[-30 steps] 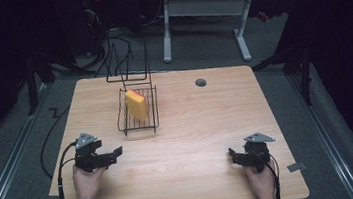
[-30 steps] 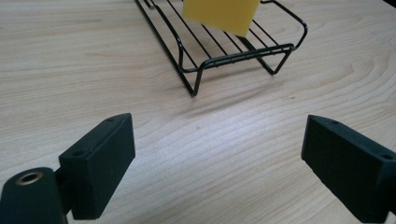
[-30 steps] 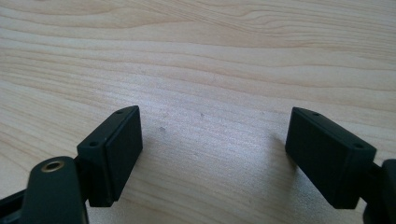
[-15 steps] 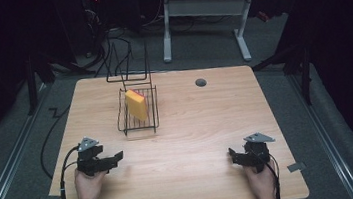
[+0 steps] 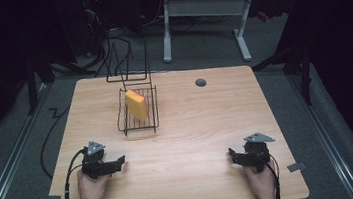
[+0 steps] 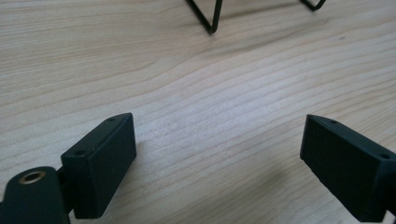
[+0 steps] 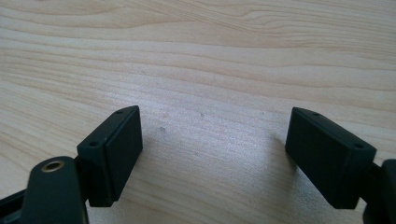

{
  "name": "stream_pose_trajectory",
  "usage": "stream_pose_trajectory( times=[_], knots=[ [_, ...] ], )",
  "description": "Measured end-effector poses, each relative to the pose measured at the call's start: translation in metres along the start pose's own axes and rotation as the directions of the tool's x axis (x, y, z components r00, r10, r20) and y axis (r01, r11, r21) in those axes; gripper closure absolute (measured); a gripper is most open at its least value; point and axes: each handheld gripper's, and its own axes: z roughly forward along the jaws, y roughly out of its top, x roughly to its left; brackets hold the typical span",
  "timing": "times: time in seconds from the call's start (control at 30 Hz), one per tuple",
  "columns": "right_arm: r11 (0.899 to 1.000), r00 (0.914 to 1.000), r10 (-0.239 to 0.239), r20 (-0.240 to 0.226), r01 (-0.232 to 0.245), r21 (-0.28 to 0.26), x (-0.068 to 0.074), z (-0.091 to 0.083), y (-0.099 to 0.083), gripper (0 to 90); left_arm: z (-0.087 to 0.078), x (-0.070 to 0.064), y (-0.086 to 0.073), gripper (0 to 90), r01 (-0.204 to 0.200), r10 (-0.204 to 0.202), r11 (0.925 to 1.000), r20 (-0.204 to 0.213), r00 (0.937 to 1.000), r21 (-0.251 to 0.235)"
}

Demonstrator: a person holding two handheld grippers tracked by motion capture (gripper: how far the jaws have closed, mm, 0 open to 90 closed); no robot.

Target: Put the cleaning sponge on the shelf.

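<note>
The left claw (image 5: 117,162) has drawn back toward the table's near edge.

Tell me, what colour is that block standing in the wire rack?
Yellow block, red edge; high view.

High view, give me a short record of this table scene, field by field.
surface: wooden table
rack: black wire rack, far left of centre
item in rack: yellow sponge, on edge, leaning
left gripper: open, empty, near edge, short of the rack
right gripper: open, empty, near edge
table hole: dark round grommet, far side
</note>
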Motion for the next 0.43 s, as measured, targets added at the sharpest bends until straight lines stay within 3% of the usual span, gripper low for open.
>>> stream_pose_trajectory(
  times=[0.17, 0.43],
  knots=[
    [1.0, 1.0, -0.001, 0.0, 0.001, 0.0, 0.0, 0.0, 0.0, 19.0, 0.0025, -0.0015, 0.0016, 11.7, -0.049, 0.05, 0.9984, -0.047, 0.9976, 0.027],
    [1.0, 1.0, 0.0, 0.0, 0.0, -0.002, 0.0001, 0.0001, -0.0001, 19.0, 0.0028, -0.0009, 0.0018, 11.6, -0.047, 0.048, 0.9985, -0.044, 0.9979, 0.027]
  ],
)
